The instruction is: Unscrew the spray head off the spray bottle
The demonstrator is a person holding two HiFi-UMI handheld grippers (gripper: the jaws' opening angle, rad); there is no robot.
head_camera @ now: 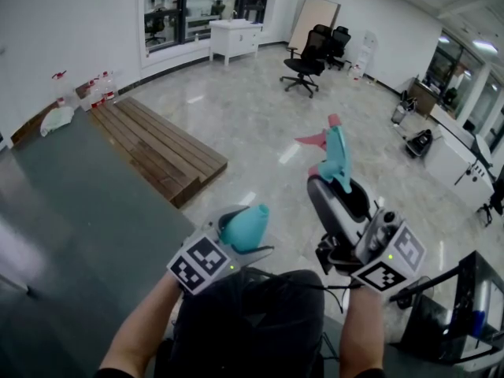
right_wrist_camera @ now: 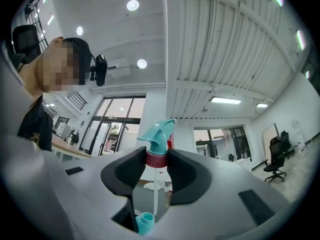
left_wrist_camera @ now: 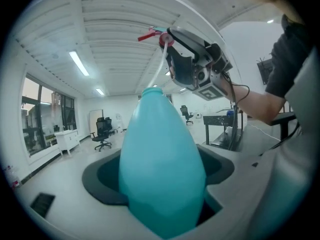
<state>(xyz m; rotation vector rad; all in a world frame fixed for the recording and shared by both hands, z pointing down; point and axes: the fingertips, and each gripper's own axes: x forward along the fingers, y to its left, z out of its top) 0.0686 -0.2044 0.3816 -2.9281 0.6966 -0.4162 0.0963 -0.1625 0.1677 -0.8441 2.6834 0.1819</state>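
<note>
Looks to me like the spray head [right_wrist_camera: 157,134] is off the bottle now, so the unscrewing part is done. Your right hand-held gripper [head_camera: 337,181] has it up at centre-right of the head view, jaws clamped on the red collar [right_wrist_camera: 156,159] just under the teal nozzle, with the red trigger [head_camera: 313,140] poking out to the left. The thin white dip tube [right_wrist_camera: 155,194] trails down from the collar toward the open bottle neck [right_wrist_camera: 145,223] at the bottom of the right gripper view. I can't tell if the tip is clear of the neck.

Your left hand-held gripper [head_camera: 236,239] is closed around the fat lower body of the teal spray bottle [left_wrist_camera: 162,174], low centre in the head view, neck pointing up and away.

Handling-wise, that bottle looks like thin, smooth plastic, so probably light and squashy. The tapered shape could squirt out of the jaws if you squeeze hard, so I'd keep hold on the wide part. The head is stiffer, and the collar is the right spot to grip, not the trigger. The tube is floppy, so lift straight along the neck so it doesn't snag or flick.
</note>
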